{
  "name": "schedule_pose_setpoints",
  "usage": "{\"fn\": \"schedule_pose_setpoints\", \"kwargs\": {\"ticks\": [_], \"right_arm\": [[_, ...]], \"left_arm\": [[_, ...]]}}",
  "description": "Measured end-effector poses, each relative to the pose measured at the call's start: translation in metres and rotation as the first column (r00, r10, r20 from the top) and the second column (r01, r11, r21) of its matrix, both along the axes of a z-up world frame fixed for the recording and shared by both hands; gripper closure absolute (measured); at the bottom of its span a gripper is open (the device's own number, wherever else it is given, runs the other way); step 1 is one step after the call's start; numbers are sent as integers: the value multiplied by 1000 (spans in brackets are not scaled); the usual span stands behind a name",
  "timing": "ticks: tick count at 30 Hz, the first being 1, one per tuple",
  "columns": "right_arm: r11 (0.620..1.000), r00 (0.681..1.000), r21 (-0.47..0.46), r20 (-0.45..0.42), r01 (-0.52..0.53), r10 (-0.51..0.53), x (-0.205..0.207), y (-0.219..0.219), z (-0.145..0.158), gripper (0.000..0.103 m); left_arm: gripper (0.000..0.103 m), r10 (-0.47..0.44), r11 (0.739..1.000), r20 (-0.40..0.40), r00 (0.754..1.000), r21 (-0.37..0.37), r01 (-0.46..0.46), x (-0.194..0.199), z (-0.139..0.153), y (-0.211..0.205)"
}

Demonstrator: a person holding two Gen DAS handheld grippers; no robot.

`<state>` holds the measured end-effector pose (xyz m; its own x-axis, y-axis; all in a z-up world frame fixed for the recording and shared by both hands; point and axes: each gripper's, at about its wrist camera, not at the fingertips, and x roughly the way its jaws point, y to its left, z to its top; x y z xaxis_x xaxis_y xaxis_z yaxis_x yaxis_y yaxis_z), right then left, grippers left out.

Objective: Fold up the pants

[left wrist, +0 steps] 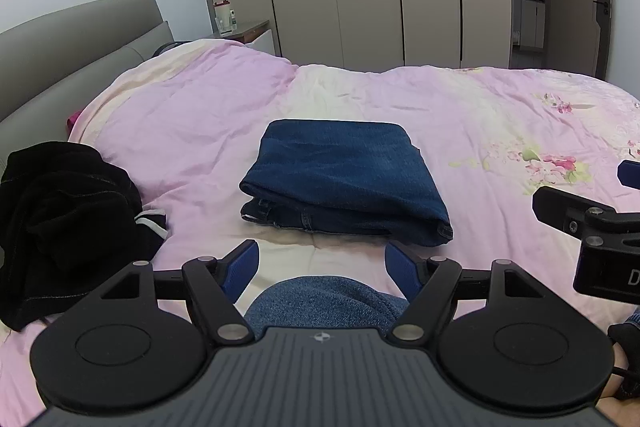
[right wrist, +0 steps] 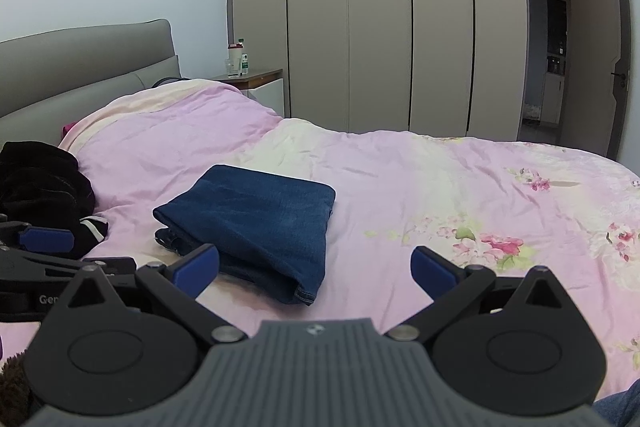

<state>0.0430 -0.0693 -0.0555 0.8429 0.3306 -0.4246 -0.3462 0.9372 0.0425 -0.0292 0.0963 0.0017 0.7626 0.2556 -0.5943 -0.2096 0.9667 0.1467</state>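
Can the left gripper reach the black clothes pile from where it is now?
Probably yes. The left gripper is open and holds nothing, and the black clothes pile lies uncovered on the bedcover to its left. The folded jeans sit ahead, out of that path.

The left hand-held gripper point(left wrist: 322, 263) has a grey ribbed body with a small round emblem at twelve o'clock on its top edge, two black round discs at nine and three o'clock, and black link arms fixed with silver screws. Its fingertips point(left wrist: 242, 261) carry blue textured pads. The right hand-held gripper point(right wrist: 316, 265) is built alike, with white lettering on the black side of each tool, and the person wears blue denim trousers point(left wrist: 324, 301).
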Motion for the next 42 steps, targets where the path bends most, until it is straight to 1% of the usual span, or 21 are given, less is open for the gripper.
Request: {"fn": "schedule_pose_setpoints", "kwargs": {"ticks": [24, 28, 42], "right_arm": [[1000, 1000, 14, -22, 5, -5, 1, -4, 0, 5], [1000, 1000, 16, -23, 8, -7, 1, -4, 1, 5], [1000, 1000, 21, -24, 13, -13, 0, -5, 0, 5]], "left_arm": [[18, -7, 1000, -9, 1000, -2, 7, 1, 1, -1], [16, -11, 1000, -9, 1000, -2, 11, 0, 1, -1], [15, -13, 1000, -5, 1000, -6, 13, -2, 2, -2]]}}
